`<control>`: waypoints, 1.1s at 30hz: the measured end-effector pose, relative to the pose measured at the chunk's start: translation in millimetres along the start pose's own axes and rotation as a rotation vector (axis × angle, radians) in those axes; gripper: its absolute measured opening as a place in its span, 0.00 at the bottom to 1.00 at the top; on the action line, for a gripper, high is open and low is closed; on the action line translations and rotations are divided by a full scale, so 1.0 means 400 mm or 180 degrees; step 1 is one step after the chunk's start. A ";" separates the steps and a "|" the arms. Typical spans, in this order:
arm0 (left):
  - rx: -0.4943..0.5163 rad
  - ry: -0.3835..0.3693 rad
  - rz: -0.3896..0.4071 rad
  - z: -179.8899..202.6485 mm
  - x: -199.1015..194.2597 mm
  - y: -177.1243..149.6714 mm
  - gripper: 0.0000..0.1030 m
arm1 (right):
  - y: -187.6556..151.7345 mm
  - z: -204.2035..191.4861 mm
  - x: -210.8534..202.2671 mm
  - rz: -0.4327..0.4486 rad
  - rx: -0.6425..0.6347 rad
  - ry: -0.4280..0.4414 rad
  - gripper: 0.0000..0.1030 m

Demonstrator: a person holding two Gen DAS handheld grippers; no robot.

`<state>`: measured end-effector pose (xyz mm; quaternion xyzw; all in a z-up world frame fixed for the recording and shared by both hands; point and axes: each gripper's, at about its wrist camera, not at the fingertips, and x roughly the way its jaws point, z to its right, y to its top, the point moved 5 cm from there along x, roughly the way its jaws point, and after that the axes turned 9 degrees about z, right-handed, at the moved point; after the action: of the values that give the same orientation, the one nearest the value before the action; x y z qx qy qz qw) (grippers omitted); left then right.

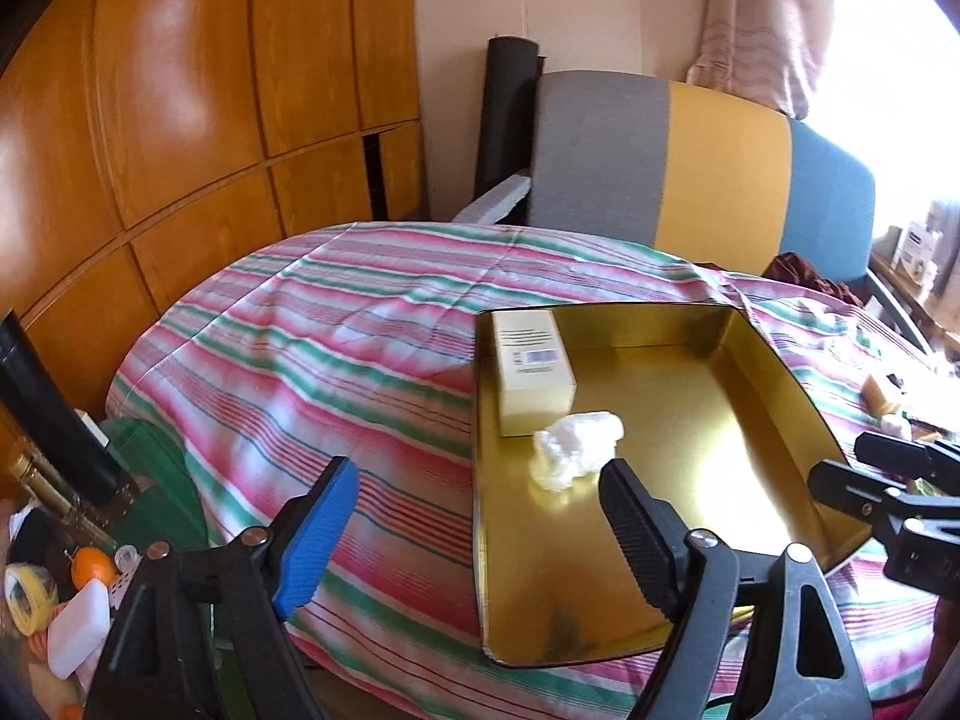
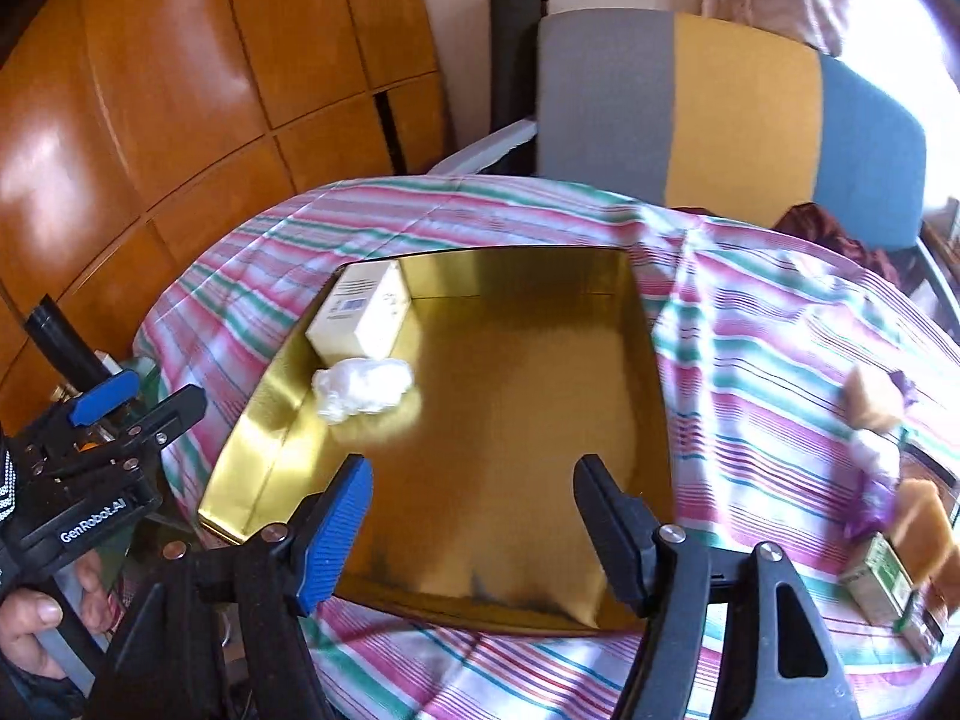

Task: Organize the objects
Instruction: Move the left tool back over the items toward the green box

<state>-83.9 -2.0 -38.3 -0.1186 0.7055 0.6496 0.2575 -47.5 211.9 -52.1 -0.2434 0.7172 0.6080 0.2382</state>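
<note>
Left gripper (image 1: 474, 531) spread, empty, over the gold tray (image 1: 690, 420) near edge. Right gripper (image 2: 471, 525) likewise spread, empty, above tray. White wad (image 1: 577, 449) touches cream box (image 1: 531, 372).

Left tongs (image 1: 480, 531) spread wide with nothing between the pads, right tongs (image 2: 474, 531) likewise gaping and empty, bare left hand (image 2: 36, 630) gripping its handle

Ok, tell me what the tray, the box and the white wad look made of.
Tray: likely metal, glossy gold, mirroring the objects inside.
Box: probably cardboard, matte cream, printed barcode.
Wad: crumpled tissue or thin plastic; too blurred to tell.
</note>
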 end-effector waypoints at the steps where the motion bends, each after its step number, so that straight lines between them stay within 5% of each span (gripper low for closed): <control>1: 0.0024 -0.0015 0.0005 0.009 -0.001 0.000 0.84 | -0.002 0.017 -0.009 0.0014 0.0023 -0.0031 0.69; 24: 0.0687 -0.0478 0.0032 0.265 -0.027 0.007 0.90 | -0.049 0.519 -0.247 0.0257 0.0412 -0.1287 0.78; 28: 0.0770 -0.0620 0.0030 0.317 -0.031 0.009 0.90 | -0.082 0.640 -0.293 0.0372 0.0727 -0.1566 0.78; 33: 0.0866 -0.0808 0.0071 0.397 -0.041 0.019 0.90 | -0.152 0.803 -0.358 0.0506 0.1697 -0.1984 0.78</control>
<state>-40.9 151.3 -27.0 0.0081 0.7500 0.5607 0.3508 116.0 529.0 -54.0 0.0786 0.7596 0.4621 0.4509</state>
